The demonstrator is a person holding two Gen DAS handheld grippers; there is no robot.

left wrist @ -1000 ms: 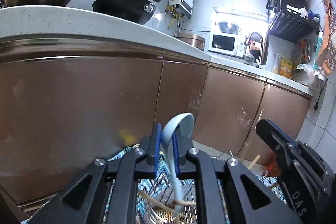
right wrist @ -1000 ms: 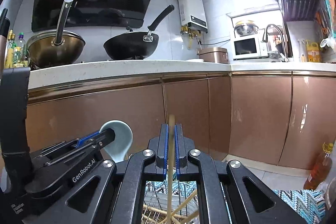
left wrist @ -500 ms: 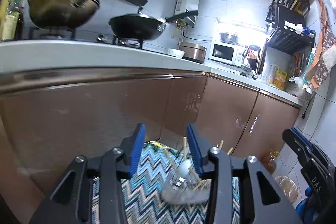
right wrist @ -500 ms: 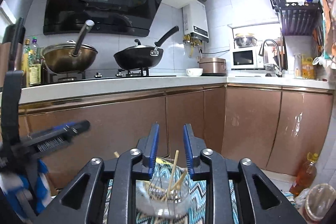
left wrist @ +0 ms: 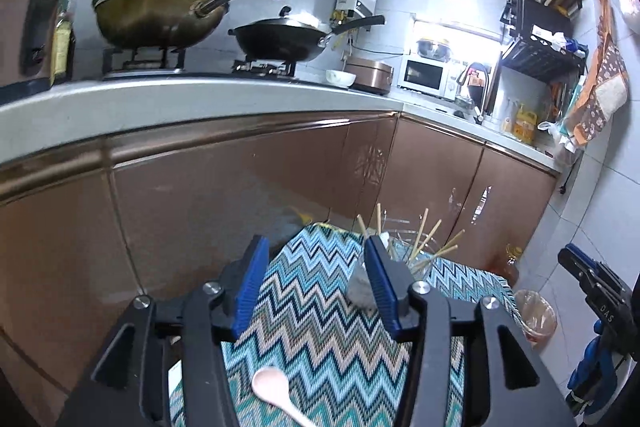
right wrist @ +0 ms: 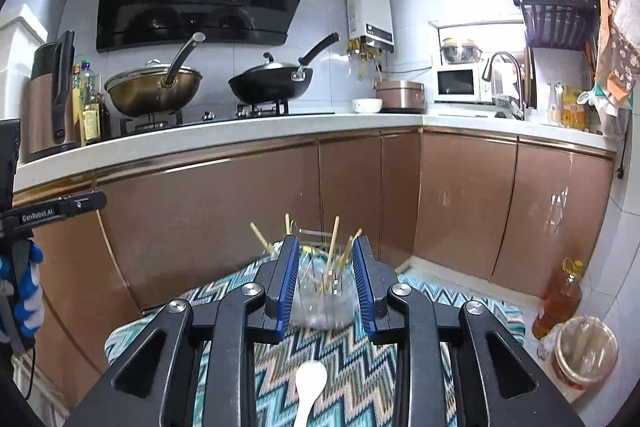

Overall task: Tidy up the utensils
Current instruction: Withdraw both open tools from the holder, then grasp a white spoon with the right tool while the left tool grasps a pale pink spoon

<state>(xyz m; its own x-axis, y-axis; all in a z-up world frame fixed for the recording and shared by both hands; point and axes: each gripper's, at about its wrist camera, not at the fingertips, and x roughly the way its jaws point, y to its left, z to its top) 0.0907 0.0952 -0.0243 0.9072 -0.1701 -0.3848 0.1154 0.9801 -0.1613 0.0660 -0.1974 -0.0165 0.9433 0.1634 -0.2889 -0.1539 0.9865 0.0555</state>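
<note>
1. The only writing I can read on my rig: "GenRobot.AI" on the side of my left gripper, seen at 9 o'clock in the right wrist view, and "DAS" on my right gripper, seen at 4 o'clock in the left wrist view.
2. My left fingers are spreading apart, and nothing is between them but the zigzag cloth below.
3. My right fingers stand apart and hold nothing; the clear glass holder shows through the gap but lies beyond the tips, untouched.
4. The holder sits on the zigzag-covered worktop, at 12 o'clock from my right fingers and 1 o'clock from my left.
5. Wooden chopsticks stand in it, leaning outward; I count about six tips, though blur keeps me from being sure.
6. One white ceramic spoon lies on the cloth at 6 o'clock, bowl toward the holder, well apart from it.
7. On the kitchen counter behind: two woks, a brass-coloured one and a black one, one white bowl, one microwave.
8. On the floor at 4 o'clock: one oil bottle, one small bin.
</note>
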